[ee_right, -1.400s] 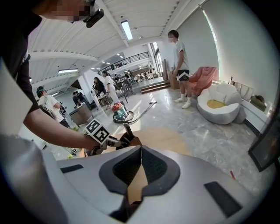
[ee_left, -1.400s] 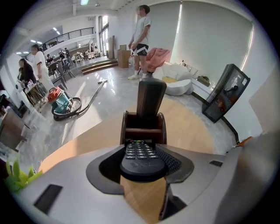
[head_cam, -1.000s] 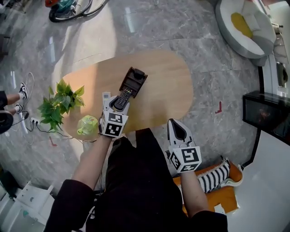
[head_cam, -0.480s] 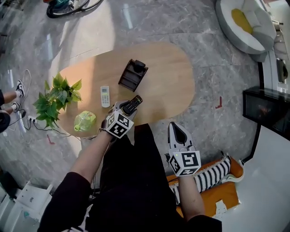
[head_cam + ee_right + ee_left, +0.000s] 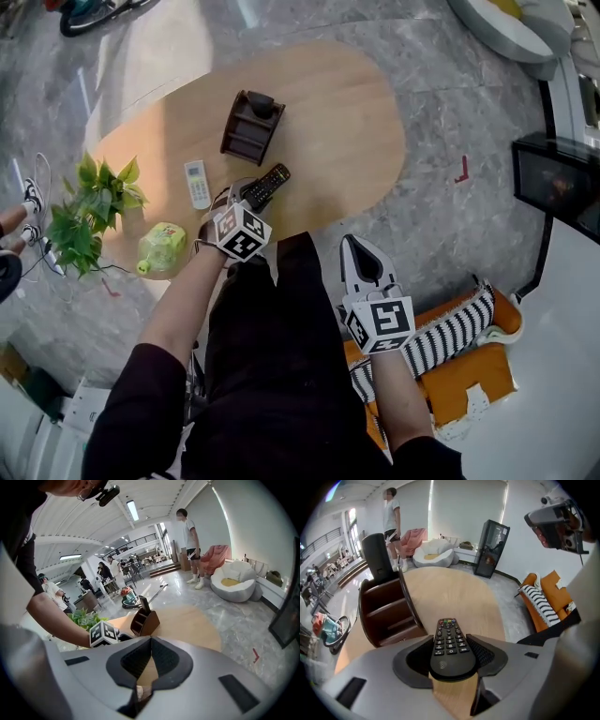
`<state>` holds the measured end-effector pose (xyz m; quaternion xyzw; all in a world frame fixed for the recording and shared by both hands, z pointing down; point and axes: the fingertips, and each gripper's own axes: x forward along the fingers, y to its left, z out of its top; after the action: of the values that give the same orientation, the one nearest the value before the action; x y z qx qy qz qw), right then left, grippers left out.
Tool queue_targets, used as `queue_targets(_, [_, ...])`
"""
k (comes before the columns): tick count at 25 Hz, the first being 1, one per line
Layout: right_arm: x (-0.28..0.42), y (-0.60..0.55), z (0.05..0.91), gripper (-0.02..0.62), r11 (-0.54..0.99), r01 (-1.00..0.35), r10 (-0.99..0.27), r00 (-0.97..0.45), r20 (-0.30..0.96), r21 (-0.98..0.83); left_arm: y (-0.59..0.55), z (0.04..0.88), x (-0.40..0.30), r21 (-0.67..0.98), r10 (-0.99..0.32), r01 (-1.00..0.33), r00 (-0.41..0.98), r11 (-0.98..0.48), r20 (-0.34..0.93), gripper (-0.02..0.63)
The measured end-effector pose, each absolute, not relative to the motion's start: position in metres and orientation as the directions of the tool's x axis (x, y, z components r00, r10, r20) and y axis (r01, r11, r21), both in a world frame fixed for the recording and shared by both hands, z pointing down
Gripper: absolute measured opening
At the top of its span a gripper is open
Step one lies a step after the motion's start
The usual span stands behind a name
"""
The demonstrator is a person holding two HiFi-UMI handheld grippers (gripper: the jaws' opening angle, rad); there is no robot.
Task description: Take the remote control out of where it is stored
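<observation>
A black remote control (image 5: 267, 185) sits lengthwise between the jaws of my left gripper (image 5: 246, 195), which is shut on its lower end above the near part of the wooden table (image 5: 347, 141). In the left gripper view the remote (image 5: 449, 642) points toward the brown wooden holder (image 5: 389, 609), a short way off, with another dark remote (image 5: 376, 556) upright in it. The holder (image 5: 251, 127) stands mid-table. My right gripper (image 5: 356, 248) hangs shut and empty over my lap, off the table's near edge; its closed jaws (image 5: 151, 640) face the table.
A white remote (image 5: 196, 184) lies on the table left of the held one. A green bottle (image 5: 161, 247) and a leafy plant (image 5: 89, 208) are at the table's left end. A person (image 5: 190, 548) stands beyond the table; an orange striped seat (image 5: 459, 347) is at my right.
The left gripper has drawn the black remote out of the brown holder and back toward me, to the table's near edge. The right gripper has stayed shut by my lap.
</observation>
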<state>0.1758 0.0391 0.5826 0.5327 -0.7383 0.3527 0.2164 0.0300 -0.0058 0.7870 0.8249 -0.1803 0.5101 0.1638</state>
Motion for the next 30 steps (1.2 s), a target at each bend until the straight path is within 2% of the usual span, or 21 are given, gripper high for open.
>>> queue_targets(5, [0.172, 0.045, 0.59, 0.008, 0.183, -0.935, -0.615, -0.35, 0.707, -0.303, -0.002, 0.808, 0.01, 0.065, -0.111, -0.455, 0.349, -0.888, 0.93, 0.224])
queue_targets(10, [0.178, 0.059, 0.605, 0.008, 0.164, -0.944, -0.592, -0.327, 0.737, -0.287, -0.004, 0.836, -0.001, 0.047, -0.117, -0.503, 0.29, -0.863, 0.95, 0.221])
queue_targets(14, [0.18, 0.071, 0.615, 0.008, 0.143, -0.948, -0.575, -0.313, 0.756, -0.284, -0.001, 0.848, -0.001, 0.026, -0.122, -0.477, 0.276, -0.879, 0.953, 0.221])
queue_targets(22, [0.167, 0.078, 0.613, 0.008, 0.138, -0.948, -0.578, -0.313, 0.753, -0.288, 0.001, 0.847, -0.003, 0.058, -0.086, -0.46, 0.286, -0.886, 0.954, 0.222])
queue_targets(30, [0.147, 0.062, 0.58, 0.008, 0.18, -0.95, -0.639, -0.311, 0.704, -0.256, -0.024, 0.788, 0.002, 0.055, -0.169, -0.508, 0.383, -0.859, 0.908, 0.222])
